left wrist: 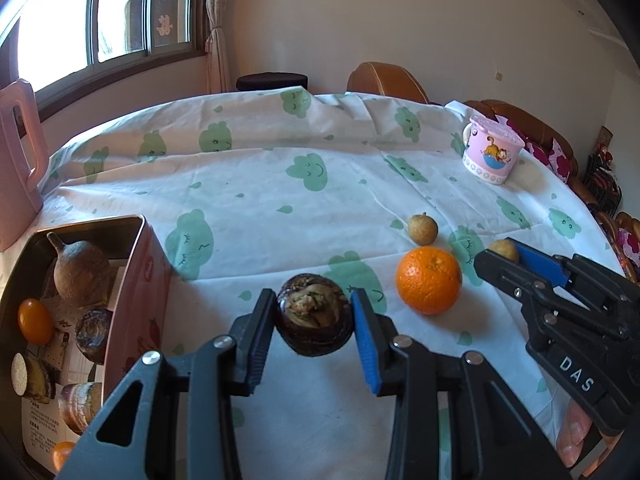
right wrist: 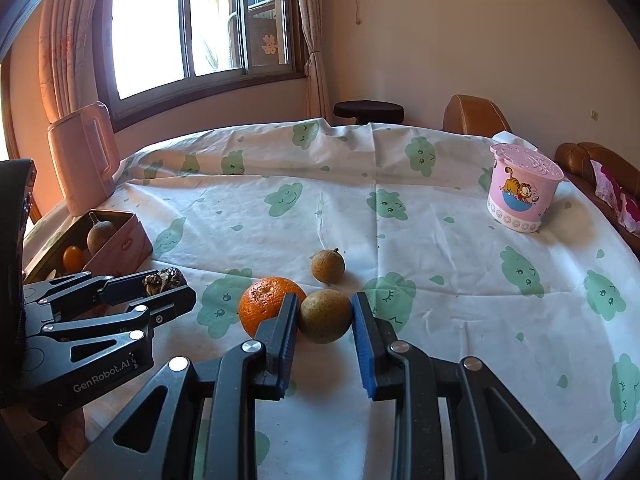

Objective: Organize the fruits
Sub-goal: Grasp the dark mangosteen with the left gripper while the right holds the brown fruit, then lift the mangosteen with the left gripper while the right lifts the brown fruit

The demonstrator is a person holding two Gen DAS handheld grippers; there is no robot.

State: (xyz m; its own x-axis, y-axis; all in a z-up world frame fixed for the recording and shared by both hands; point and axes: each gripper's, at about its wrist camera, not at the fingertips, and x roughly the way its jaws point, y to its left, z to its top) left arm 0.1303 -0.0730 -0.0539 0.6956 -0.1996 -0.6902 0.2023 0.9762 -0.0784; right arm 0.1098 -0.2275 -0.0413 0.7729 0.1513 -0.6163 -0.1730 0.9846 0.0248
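Two jaws gripping, left gripper [left wrist: 314,316] clamps dark fruit [left wrist: 314,314], right gripper [right wrist: 325,316] clamps brown fruit [right wrist: 325,315]

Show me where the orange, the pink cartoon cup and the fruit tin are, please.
orange [left wrist: 429,280], left wrist view, middle of its peel.
pink cartoon cup [right wrist: 522,194], right wrist view, its side by the cat picture.
fruit tin [left wrist: 138,276], left wrist view, its pink outer wall.

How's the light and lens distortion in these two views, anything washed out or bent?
Left wrist view: window blown out white, tablecloth edge bowed by the fisheye, dark corners. Right wrist view: window overexposed too, warm orange cast on the pink jug, fruit sharp.
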